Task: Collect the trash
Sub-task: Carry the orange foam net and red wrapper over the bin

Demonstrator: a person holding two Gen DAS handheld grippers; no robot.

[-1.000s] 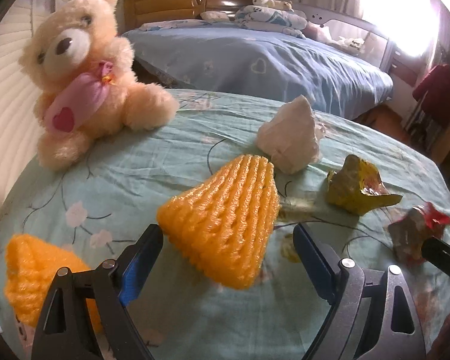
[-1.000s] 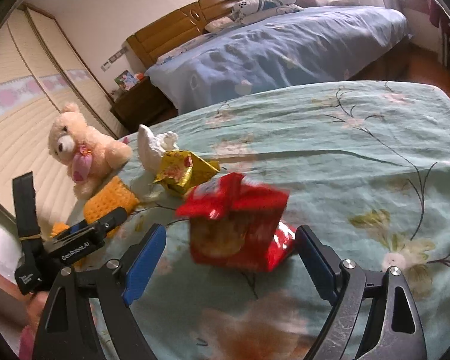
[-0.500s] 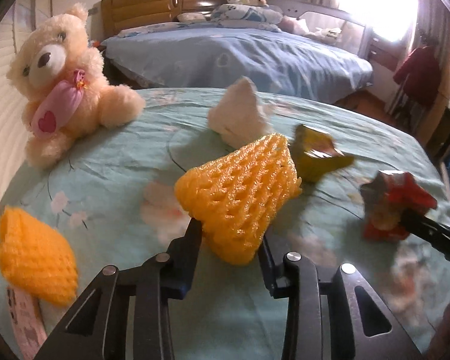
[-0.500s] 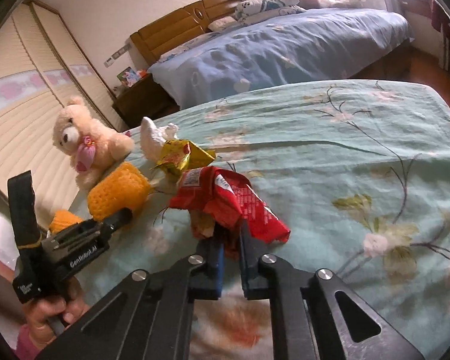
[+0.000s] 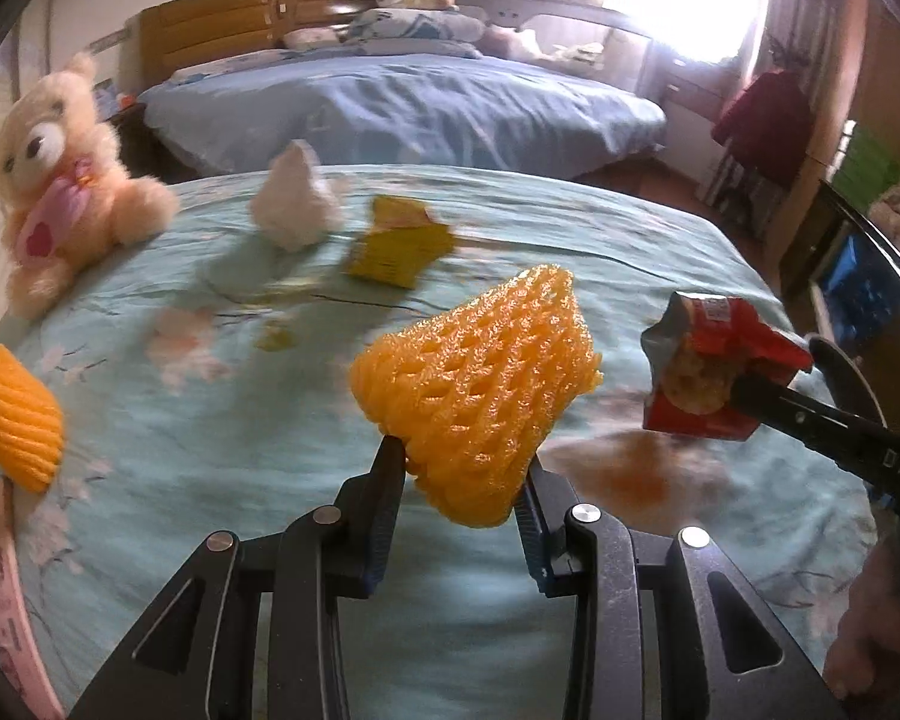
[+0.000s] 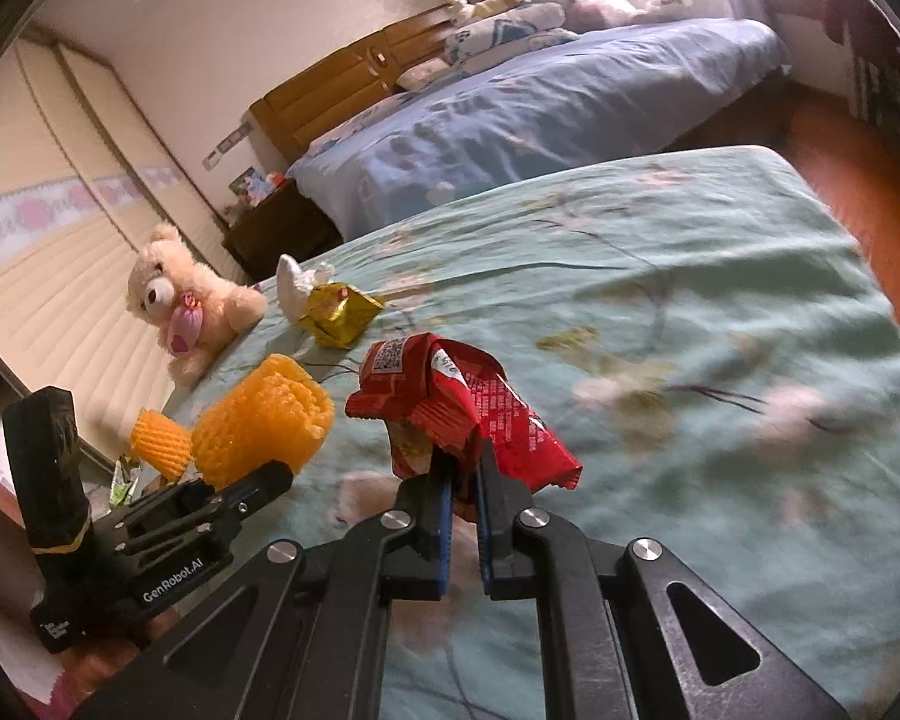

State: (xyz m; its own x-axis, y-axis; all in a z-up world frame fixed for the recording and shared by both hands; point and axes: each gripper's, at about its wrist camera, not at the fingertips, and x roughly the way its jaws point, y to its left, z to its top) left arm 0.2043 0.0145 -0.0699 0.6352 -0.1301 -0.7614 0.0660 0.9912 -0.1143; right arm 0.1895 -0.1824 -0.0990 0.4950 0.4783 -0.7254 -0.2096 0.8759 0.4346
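Observation:
My left gripper [image 5: 459, 468] is shut on an orange foam fruit net [image 5: 477, 393] and holds it above the teal bedspread [image 5: 210, 420]. My right gripper [image 6: 465, 468] is shut on a crumpled red snack wrapper [image 6: 468, 402], also lifted; the wrapper shows at the right of the left wrist view [image 5: 711, 372]. On the bedspread lie a second orange foam net [image 5: 12, 414], a yellow wrapper [image 5: 399, 246] and a white crumpled tissue [image 5: 297, 204]. The held net shows in the right wrist view [image 6: 267, 420].
A cream teddy bear [image 5: 54, 180] sits at the far left of the bedspread. A second bed with blue covers [image 5: 402, 108] stands behind. A pink-edged object [image 5: 0, 588] is at the near left edge. Dark furniture [image 5: 870, 276] stands to the right.
Both grippers closed on their items, then lifted them off the bedspread. The left gripper has swung right, so the tissue and yellow wrapper sit farther left and back.

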